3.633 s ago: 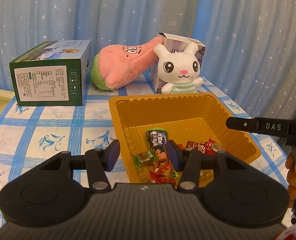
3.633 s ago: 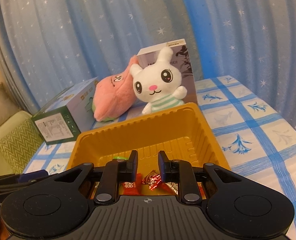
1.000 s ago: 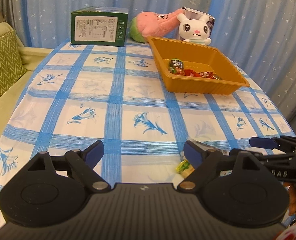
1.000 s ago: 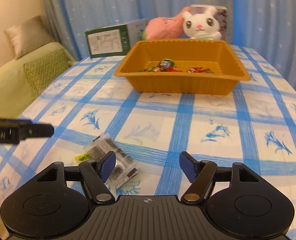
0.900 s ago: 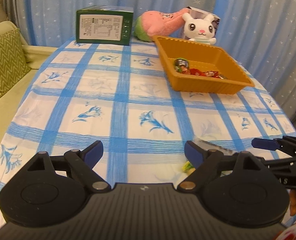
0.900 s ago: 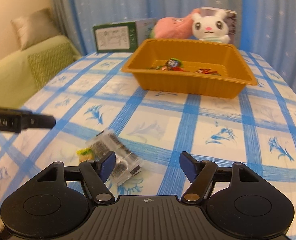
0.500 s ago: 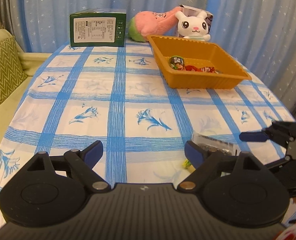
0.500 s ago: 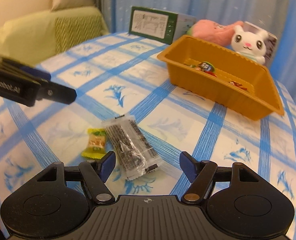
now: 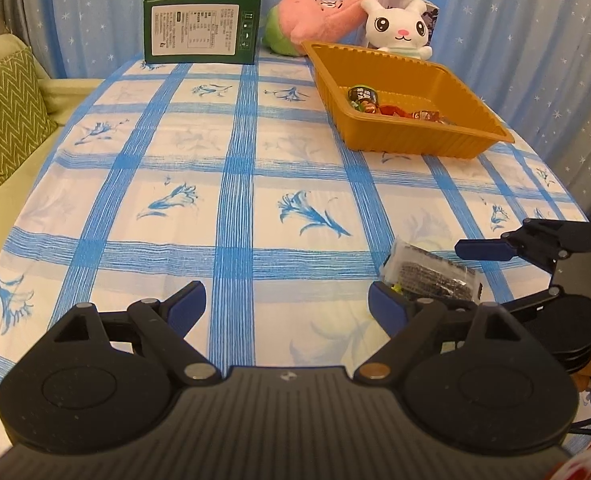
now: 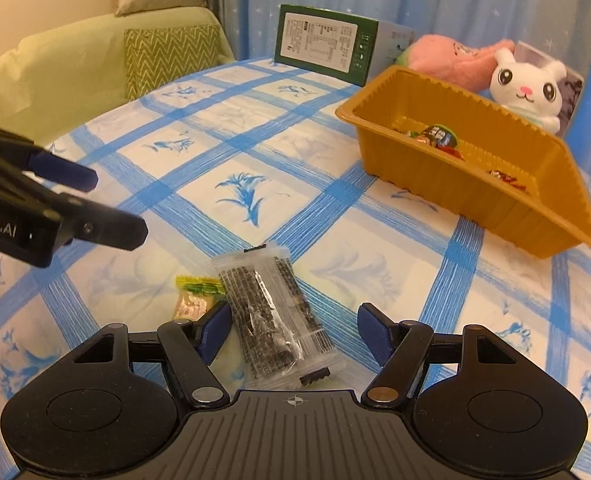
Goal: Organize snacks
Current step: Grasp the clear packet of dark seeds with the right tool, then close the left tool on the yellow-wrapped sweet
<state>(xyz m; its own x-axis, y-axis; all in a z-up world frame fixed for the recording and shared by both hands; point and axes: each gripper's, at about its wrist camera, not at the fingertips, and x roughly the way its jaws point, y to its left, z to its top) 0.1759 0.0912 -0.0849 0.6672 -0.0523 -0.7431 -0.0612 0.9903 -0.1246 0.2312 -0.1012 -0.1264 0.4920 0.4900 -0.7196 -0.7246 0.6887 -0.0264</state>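
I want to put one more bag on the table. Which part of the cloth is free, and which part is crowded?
Free: the wide cloth between the green box, the orange tray and the left gripper. Crowded: the near corner, where the right gripper, jaws closing, straddles the clear packet beside the small candy.

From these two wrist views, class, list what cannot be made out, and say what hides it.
- Green-wrapped candy: largely covered by the clear snack packet and the right gripper, whose jaws are closing.
- Green box: label print too small in both views.
- Orange tray: its near wall hides part of the contents.
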